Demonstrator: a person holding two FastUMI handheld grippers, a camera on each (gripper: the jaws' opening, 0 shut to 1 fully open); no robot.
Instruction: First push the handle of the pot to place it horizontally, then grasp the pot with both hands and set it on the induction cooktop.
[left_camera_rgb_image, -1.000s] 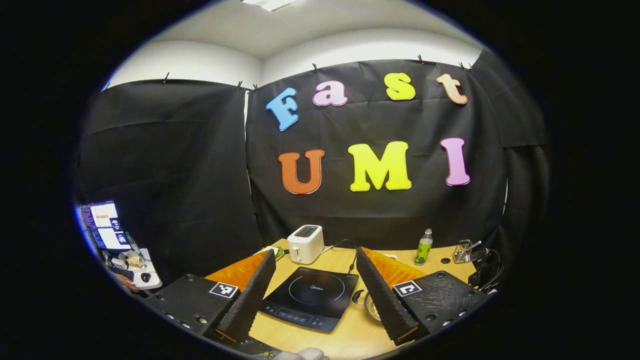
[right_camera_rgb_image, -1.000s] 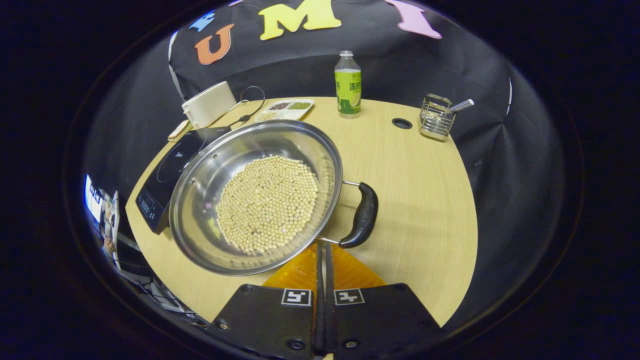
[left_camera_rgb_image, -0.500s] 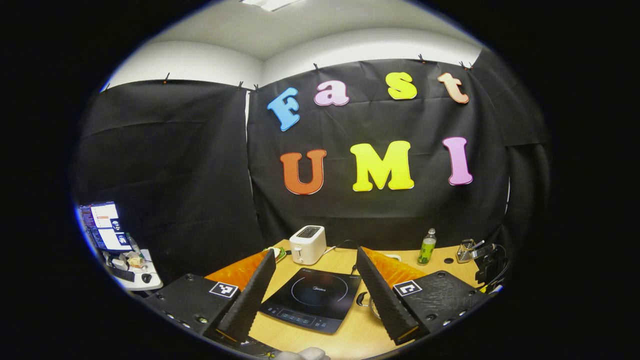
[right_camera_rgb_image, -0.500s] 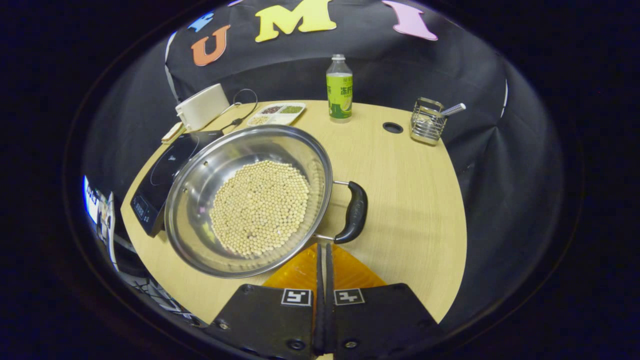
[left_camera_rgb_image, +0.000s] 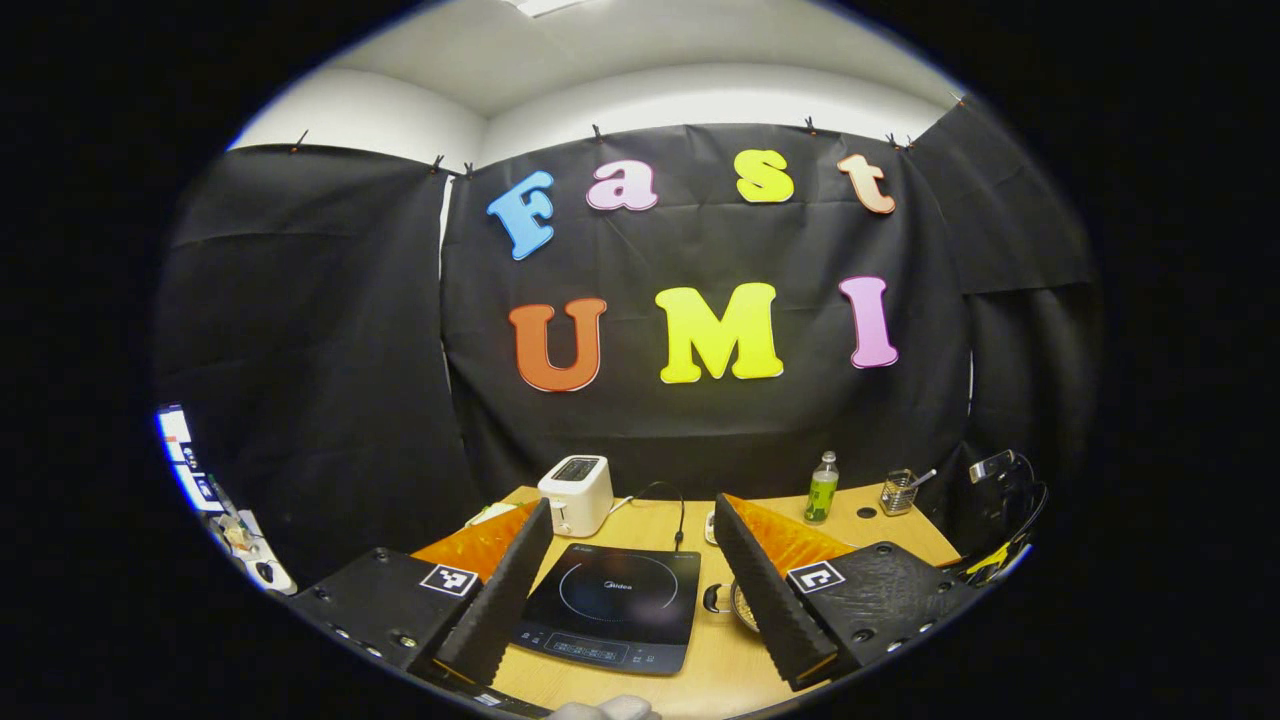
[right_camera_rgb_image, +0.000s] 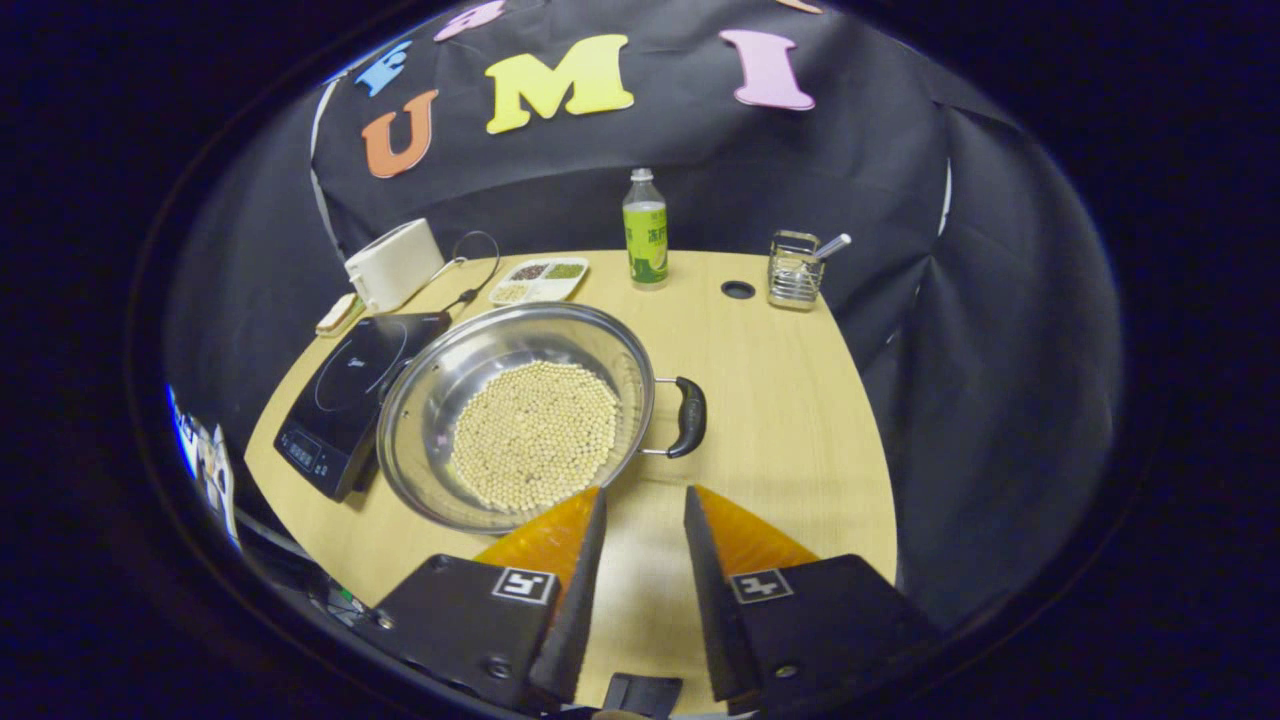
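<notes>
The shiny round pot (right_camera_rgb_image: 520, 410) sits flat on the bench (right_camera_rgb_image: 790, 400). It is full of small pale beans (right_camera_rgb_image: 535, 435). Its black handle (right_camera_rgb_image: 688, 417) sticks out to the right. The flat black induction cooktop (right_camera_rgb_image: 345, 400) lies just beside it, touching its left side.

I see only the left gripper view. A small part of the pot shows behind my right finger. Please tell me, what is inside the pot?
Observer: In the right gripper view the pot holds a layer of small pale round beans.
Operator: Where does its black handle point?
Observer: The handle sticks out on the side away from the induction cooktop.
Operator: Does the pot touch the cooktop?
Observer: Its rim overlaps the cooktop's near corner; contact I cannot tell.
Operator: Is the right gripper holding something?
Observer: No. The right gripper is open above bare table, just short of the pot.
</notes>
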